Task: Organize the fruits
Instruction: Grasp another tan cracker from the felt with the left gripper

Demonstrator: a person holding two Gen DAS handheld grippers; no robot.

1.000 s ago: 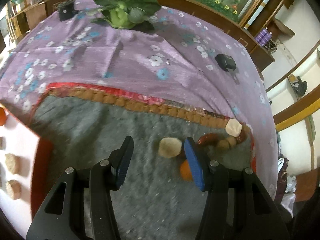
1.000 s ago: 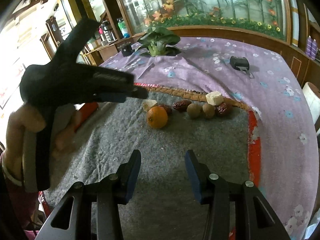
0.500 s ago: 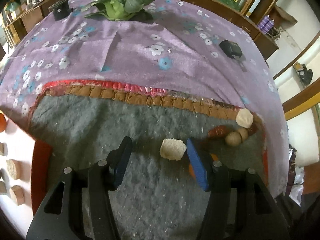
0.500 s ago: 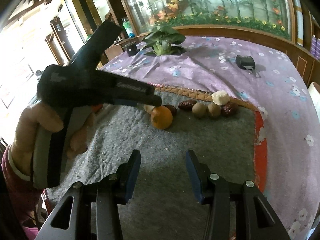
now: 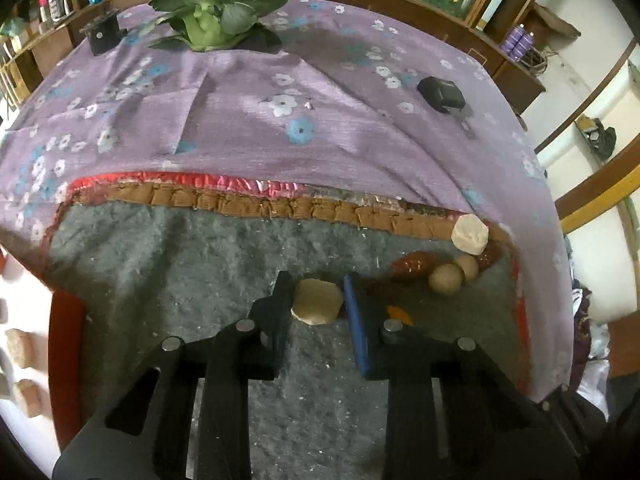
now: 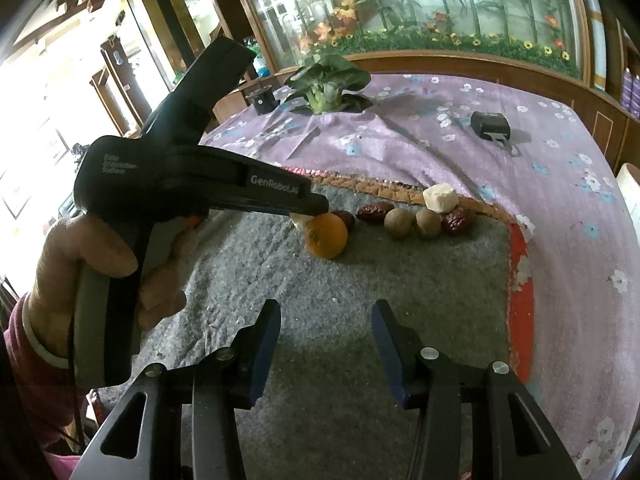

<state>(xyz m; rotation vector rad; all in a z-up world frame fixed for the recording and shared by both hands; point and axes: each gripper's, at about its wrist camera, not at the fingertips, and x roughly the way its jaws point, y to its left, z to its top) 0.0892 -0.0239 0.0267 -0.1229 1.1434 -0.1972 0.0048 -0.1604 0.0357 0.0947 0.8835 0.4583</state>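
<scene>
My left gripper (image 5: 318,300) has its jaws closed in on a pale cream fruit chunk (image 5: 318,302) on the grey felt mat (image 5: 180,264); both pads touch its sides. Right of it lie an orange (image 6: 326,235), red dates (image 5: 412,266), two brown round fruits (image 5: 446,279) and a second pale chunk (image 5: 470,235). In the right wrist view the left gripper (image 6: 316,206) hides most of the gripped chunk beside the orange. My right gripper (image 6: 326,320) is open and empty above the mat, nearer than the fruit row.
A purple flowered cloth (image 5: 240,112) covers the table beyond the mat. On it are a leafy green vegetable (image 5: 212,20), a black cup (image 5: 102,34) and a black box (image 5: 440,94). A white tray (image 5: 20,320) with brown pieces is at the left.
My left gripper moved forward over the pale chunk and its jaws narrowed onto it. The right gripper drifted slightly closer and stayed open.
</scene>
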